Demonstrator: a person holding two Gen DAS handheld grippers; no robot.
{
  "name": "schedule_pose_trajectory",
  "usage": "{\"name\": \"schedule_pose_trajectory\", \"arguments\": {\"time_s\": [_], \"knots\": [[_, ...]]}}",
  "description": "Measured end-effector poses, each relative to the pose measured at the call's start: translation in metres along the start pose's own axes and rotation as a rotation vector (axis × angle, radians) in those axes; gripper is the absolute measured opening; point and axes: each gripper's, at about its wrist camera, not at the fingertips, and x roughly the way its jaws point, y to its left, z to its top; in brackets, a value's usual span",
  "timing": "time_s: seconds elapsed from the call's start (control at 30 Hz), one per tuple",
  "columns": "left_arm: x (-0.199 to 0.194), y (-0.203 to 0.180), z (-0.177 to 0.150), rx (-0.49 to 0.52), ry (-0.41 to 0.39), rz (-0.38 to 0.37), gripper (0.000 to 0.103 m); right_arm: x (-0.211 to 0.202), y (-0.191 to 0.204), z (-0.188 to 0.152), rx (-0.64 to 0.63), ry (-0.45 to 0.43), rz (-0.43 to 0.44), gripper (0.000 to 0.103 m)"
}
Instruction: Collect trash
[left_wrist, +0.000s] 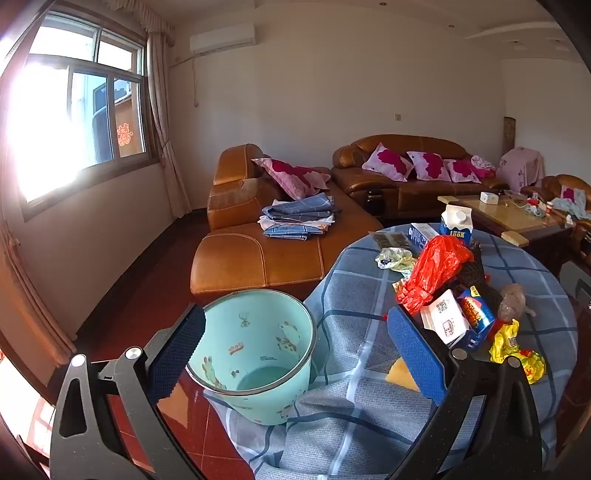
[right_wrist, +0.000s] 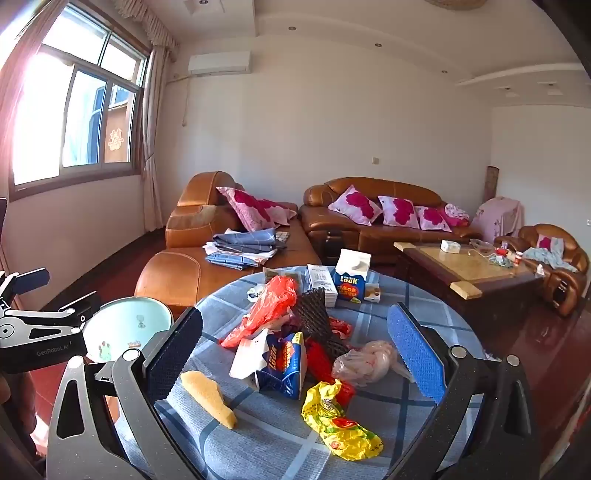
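Trash lies heaped on a round table under a blue plaid cloth (right_wrist: 258, 446). The heap holds a red plastic bag (right_wrist: 269, 310), a crushed blue carton (right_wrist: 284, 362), a yellow wrapper (right_wrist: 336, 421), a clear knotted bag (right_wrist: 369, 362), black foam netting (right_wrist: 317, 317) and a yellow sponge wedge (right_wrist: 210, 398). My right gripper (right_wrist: 295, 354) hovers open in front of the heap, holding nothing. At the table's left edge stands an empty teal bin (left_wrist: 255, 354). My left gripper (left_wrist: 295, 354) is open near the bin's rim and holds nothing. The red bag (left_wrist: 432, 273) lies to its right.
An upright milk carton (right_wrist: 351, 277) and a white box (right_wrist: 321, 284) stand at the table's far side. Behind are a brown leather sofa (right_wrist: 369, 221) with folded cloth (right_wrist: 243, 247) and a wooden coffee table (right_wrist: 469, 266). The floor is red tile.
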Motion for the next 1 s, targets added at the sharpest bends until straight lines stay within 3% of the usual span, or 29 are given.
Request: {"name": "schedule_pose_trajectory", "arguments": {"time_s": [1.0], "knots": [[0.0033, 0.0022, -0.0009, -0.001, 0.01, 0.003, 0.097, 0.0004, -0.0006, 0.002, 0.009, -0.002, 0.012, 0.098]]}}
